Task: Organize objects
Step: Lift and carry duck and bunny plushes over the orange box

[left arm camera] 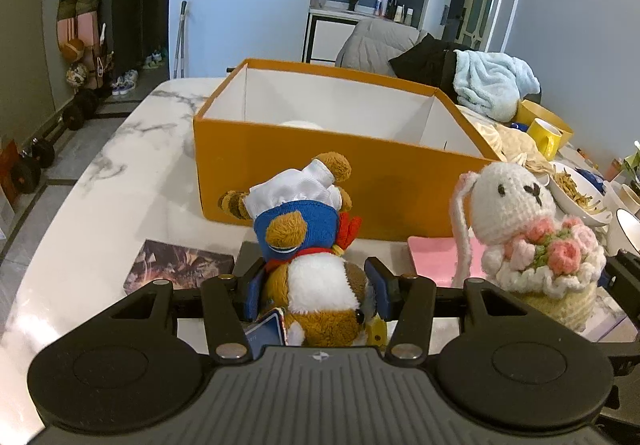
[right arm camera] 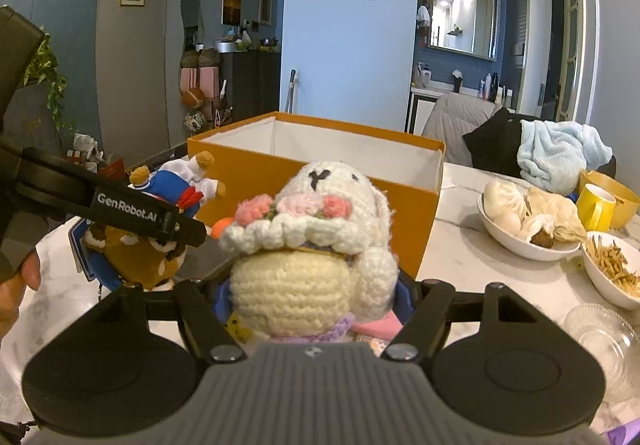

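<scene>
Two toys are hanging just short of the orange box [left arm camera: 320,181], seemingly bound for it: the right gripper [right arm camera: 312,297] is pinching the knitted bunny [right arm camera: 320,245], the left gripper [left arm camera: 320,285] squeezing the smaller plush [left arm camera: 316,277] head-down

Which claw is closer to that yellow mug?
The right claw, shut on the crochet bunny, sits nearer the yellow mug. The left claw, holding the plush toy, is beyond the bunny, farther away.
</scene>
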